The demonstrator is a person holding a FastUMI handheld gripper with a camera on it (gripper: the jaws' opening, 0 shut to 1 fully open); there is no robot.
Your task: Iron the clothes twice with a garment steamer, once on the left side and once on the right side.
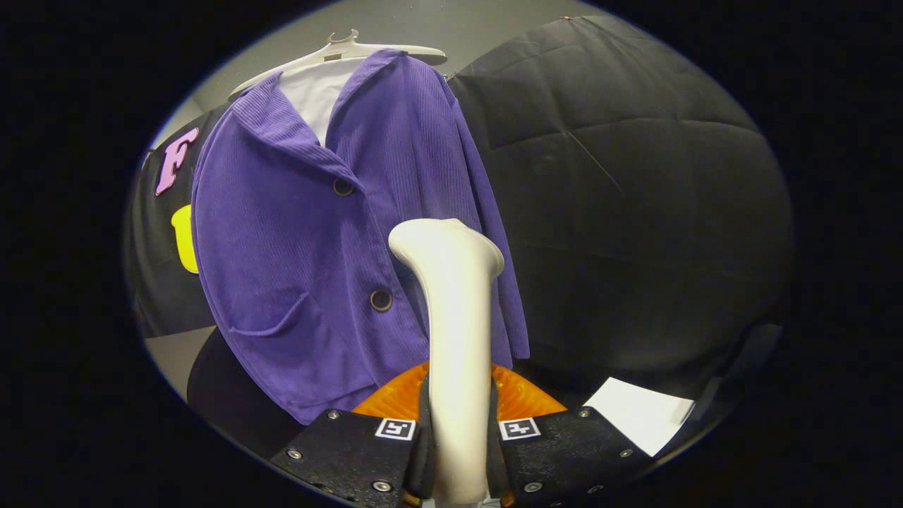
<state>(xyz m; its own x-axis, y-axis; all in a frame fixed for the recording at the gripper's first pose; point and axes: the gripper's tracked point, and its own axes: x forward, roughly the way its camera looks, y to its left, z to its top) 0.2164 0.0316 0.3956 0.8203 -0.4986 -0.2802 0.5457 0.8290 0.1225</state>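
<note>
The claw [460,451] sits at the bottom centre of the frame, and its two fingers are closed in tight on the cream handle of the garment steamer [455,339]. The handle runs straight up between the fingers, pressed on both sides, and widens into a rounded head near the middle of the frame. That head sits in front of the lower right part of the jacket, just right of the lower button [381,300]; whether it actually touches the cloth I cannot tell.

The purple jacket [310,254] fills the left and centre of the frame. It is ribbed, with a wide collar, and hangs on a pale hanger [338,51] at the top, over a white garment [317,95] that shows in the open neck. An upper button [343,186] sits below the collar, and a patch pocket [271,321] lies on the jacket's lower left. The whole jacket hangs tilted, its hem reaching down towards the claw.

Something orange [518,395] curves just behind the fingers on either side of the steamer handle. To the lower right, beyond the claw, a white sheet [638,416] lies on a dark surface. Black cloth covers the wall at right, with grey wall above the hanger.
</note>
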